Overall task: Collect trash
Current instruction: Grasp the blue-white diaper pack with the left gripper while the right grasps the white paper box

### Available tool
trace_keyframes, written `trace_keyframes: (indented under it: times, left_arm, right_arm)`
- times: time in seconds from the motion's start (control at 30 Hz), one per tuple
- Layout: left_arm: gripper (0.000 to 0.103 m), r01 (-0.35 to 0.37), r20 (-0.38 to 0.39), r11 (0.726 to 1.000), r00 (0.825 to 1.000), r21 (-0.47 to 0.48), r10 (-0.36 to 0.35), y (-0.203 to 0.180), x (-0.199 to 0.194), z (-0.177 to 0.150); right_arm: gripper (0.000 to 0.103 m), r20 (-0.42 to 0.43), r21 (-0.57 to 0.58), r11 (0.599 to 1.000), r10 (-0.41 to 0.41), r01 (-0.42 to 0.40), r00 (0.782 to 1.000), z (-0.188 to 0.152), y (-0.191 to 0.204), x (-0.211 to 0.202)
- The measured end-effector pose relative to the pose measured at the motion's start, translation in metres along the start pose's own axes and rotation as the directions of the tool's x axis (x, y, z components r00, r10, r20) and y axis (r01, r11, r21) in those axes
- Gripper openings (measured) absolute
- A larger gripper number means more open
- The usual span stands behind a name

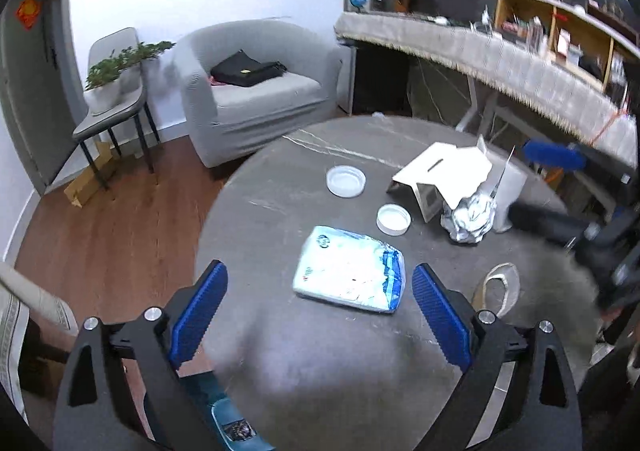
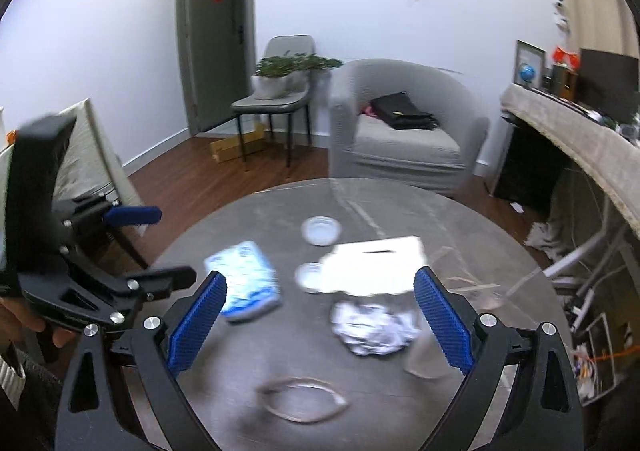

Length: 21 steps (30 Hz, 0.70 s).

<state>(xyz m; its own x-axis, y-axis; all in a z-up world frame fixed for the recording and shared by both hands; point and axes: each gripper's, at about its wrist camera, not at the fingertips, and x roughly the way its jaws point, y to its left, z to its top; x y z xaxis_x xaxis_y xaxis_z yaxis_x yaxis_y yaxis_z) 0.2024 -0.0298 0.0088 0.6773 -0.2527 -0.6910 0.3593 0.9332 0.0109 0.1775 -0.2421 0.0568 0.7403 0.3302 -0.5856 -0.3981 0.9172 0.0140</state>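
Both claws were held wide open and empty above the table (image 1: 280, 371): the left claw (image 1: 320, 311) near the tissue pack (image 1: 348, 271), the right claw (image 2: 320, 315) near the crumpled foil (image 2: 372, 327).

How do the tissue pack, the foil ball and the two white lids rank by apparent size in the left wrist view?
1. Tissue pack, though nearest the camera.
2. Foil ball.
3. Two white lids: too alike to rank.
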Motion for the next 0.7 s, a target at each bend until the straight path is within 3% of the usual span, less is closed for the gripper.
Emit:
trace_keyframes:
  times: [0.3, 0.7]
  left_arm:
    - [0.095, -0.002, -0.053, 0.998, 0.999, 0.068, 0.006, -0.020, 0.038, -0.002]
    - [0.094, -0.022, -0.096, 0.998, 0.995, 0.067, 0.028, -0.020, 0.064, -0.003]
  right_arm:
    - [0.096, -0.009, 0.076, 0.996, -0.052, 0.053, 0.999, -0.017, -0.052, -0.004]
    - [0.096, -0.040, 0.107, 0.992, -0.070, 0.074, 0.997, -0.028, -0.073, 0.000]
